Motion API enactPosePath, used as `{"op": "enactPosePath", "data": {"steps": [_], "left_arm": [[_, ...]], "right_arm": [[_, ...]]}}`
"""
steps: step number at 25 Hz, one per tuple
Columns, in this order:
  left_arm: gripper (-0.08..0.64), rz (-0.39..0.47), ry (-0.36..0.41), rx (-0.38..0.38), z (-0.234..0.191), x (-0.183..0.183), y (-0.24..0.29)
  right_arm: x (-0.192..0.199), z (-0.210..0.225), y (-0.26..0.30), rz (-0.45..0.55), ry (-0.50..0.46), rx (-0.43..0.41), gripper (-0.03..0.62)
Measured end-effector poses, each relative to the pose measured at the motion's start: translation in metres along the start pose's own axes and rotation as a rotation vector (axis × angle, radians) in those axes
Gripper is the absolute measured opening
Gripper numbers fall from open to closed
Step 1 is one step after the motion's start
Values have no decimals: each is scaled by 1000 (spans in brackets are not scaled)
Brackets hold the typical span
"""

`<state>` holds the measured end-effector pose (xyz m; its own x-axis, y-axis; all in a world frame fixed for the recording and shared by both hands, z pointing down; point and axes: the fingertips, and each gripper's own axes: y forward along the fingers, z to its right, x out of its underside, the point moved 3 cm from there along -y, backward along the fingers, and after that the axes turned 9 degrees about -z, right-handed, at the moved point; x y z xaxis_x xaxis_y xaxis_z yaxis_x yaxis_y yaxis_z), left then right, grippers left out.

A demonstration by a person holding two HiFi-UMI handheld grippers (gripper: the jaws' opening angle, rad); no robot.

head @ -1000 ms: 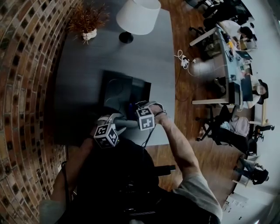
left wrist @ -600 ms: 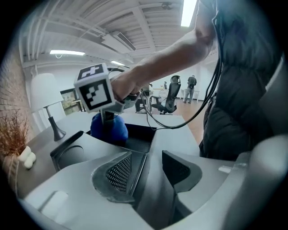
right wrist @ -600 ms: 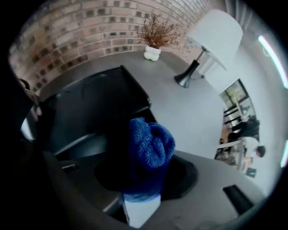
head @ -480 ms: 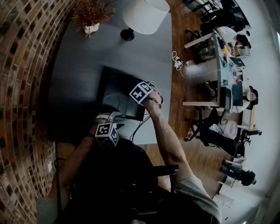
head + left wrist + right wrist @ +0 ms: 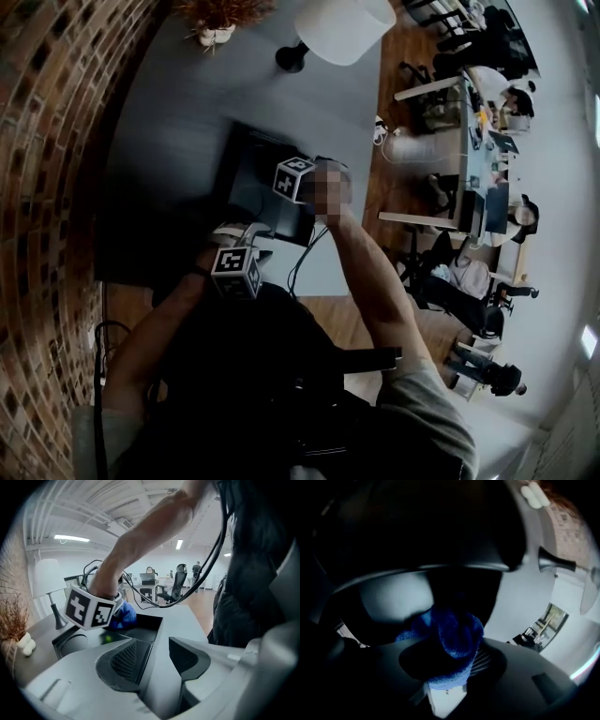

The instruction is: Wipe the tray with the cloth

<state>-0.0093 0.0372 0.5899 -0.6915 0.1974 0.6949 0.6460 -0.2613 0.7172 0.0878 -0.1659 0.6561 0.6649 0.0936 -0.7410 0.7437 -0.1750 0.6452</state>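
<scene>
Right gripper (image 5: 450, 672), clamped on blue cloth (image 5: 454, 634), swept from tray's (image 5: 246, 164) near rim to middle; wiping likely under way. Tray near counter's (image 5: 178, 122) front edge. Left gripper (image 5: 159, 645), jaws narrowly apart and empty, stayed at near rim.

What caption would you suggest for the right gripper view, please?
Right gripper clamped on a bunched blue cloth over the dark tray, lamp base on the grey table behind.
</scene>
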Motion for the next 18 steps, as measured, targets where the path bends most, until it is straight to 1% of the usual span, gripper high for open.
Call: {"op": "enactPosePath", "data": {"steps": [3,4,5,6,8,11,12,13,14,15,16,17,18], "left_arm": [[199,14,-5,3,0,-1,-2],[199,20,-8,3,-1,-1,-3],[199,25,-11,3,-2,-1,-3],[199,29,-15,3,-2,-1,-3],[199,32,-22,5,-2,1,-3],[199,33,-26,4,-2,1,-3],[199,32,-27,1,-2,2,-3],[199,31,-27,-1,-2,3,-2],[199,29,-27,-3,-2,4,-2],[199,28,-27,-4,-1,5,-1],[199,26,-27,-6,-2,6,-1],[199,24,-28,-7,-2,7,0],[199,24,-29,-7,-2,7,0]], "right_arm": [[-3,-14,2,-56,-145,125,158],[-3,-20,0,-60,-214,151,156],[-3,-28,-3,-51,-291,155,156],[-4,-39,-5,-30,-369,139,156],[-2,-67,-11,42,-504,70,156],[3,-121,-21,171,-675,-79,156],[2,-138,-24,220,-721,-117,156],[-1,-149,-28,277,-737,-140,153],[-5,-154,-33,355,-711,-168,155],[-9,-155,-43,467,-640,-228,156],[-10,-154,-56,608,-533,-323,156],[-6,-151,-68,749,-405,-423,158],[3,-143,-75,866,-270,-490,160]]}}
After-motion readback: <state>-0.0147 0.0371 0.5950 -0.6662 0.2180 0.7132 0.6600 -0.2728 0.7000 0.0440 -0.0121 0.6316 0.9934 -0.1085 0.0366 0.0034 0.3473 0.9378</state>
